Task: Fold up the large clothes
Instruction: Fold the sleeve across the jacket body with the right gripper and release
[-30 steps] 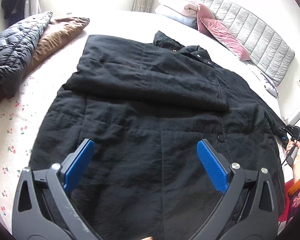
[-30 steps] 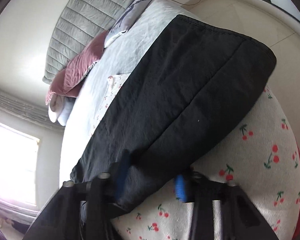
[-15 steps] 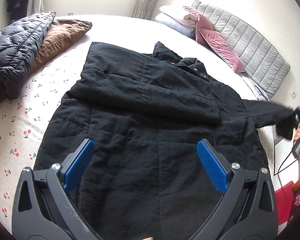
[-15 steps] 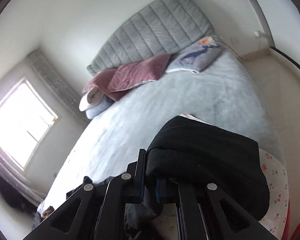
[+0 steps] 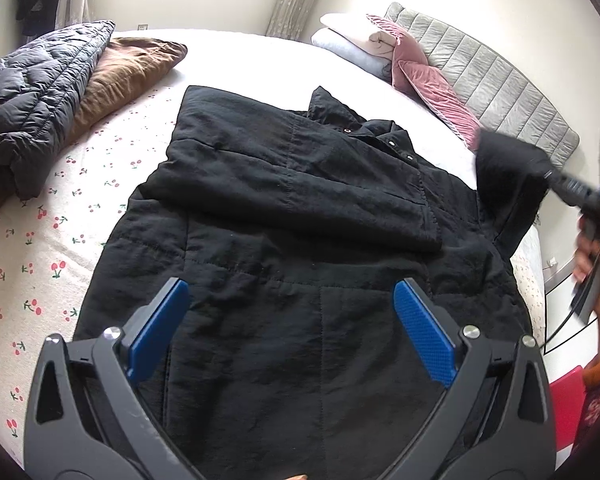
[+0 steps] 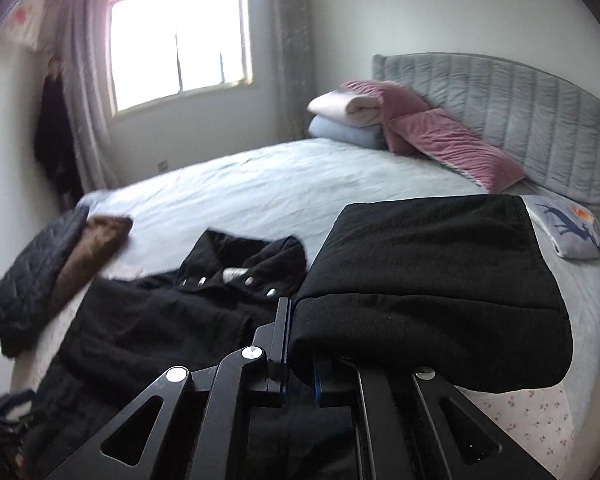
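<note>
A large black coat (image 5: 300, 240) lies spread on the bed, collar toward the headboard, its left sleeve folded across the chest. My left gripper (image 5: 292, 328) is open and empty, hovering above the coat's lower part. My right gripper (image 6: 300, 344) is shut on the coat's right sleeve (image 6: 428, 288), which drapes over its fingers. In the left wrist view the lifted sleeve (image 5: 508, 184) hangs above the coat's right side, with the right gripper (image 5: 572, 190) behind it.
The bed (image 5: 240, 60) has a cherry-print sheet (image 5: 40, 240). A folded dark quilted jacket (image 5: 28, 100) and a brown garment (image 5: 128, 68) lie at the far left. Pink pillows (image 5: 432, 84), folded blankets (image 6: 348, 120) and a grey headboard (image 6: 520, 120) stand at the head.
My right gripper has lifted the right sleeve off the bed's edge and swung it up and inward over the coat. My left gripper has risen slightly and stays open.
</note>
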`<state>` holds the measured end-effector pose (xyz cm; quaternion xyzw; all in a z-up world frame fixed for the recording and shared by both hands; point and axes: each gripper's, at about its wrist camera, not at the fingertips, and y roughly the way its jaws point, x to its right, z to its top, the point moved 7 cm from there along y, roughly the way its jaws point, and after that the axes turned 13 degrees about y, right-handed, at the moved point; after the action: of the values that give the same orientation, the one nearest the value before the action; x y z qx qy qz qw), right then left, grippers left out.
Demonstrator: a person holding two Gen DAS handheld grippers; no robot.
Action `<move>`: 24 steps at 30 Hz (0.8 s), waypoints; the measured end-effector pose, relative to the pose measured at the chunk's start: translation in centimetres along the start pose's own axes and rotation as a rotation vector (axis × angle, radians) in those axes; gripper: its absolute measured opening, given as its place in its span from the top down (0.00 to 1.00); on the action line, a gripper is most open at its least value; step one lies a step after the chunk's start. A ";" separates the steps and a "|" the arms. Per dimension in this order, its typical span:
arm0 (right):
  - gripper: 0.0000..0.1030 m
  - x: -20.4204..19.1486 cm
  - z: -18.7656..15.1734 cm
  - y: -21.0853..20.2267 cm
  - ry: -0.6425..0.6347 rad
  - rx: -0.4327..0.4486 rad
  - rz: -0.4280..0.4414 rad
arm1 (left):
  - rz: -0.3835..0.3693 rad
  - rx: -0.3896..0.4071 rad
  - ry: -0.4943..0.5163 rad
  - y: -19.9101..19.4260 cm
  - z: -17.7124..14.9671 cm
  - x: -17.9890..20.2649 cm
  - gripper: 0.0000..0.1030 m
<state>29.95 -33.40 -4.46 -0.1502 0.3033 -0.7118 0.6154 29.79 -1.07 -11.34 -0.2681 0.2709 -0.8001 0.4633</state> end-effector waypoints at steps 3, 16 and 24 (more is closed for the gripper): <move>0.86 -2.1 -5.5 3.9 -0.080 -0.169 0.033 | 0.006 -0.016 -0.002 0.2 -0.1 -0.2 0.01; 0.28 1.1 -13.1 0.6 0.169 -0.349 0.188 | 0.030 -0.064 0.084 0.4 -0.2 2.0 0.01; 0.28 6.5 -13.3 -3.9 0.308 -0.270 0.024 | 0.056 -0.166 0.335 2.4 1.8 10.7 0.01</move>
<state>17.80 -36.12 -13.35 -0.1170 0.4883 -0.6719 0.5445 27.90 -11.88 -9.76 -0.1608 0.4164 -0.7953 0.4102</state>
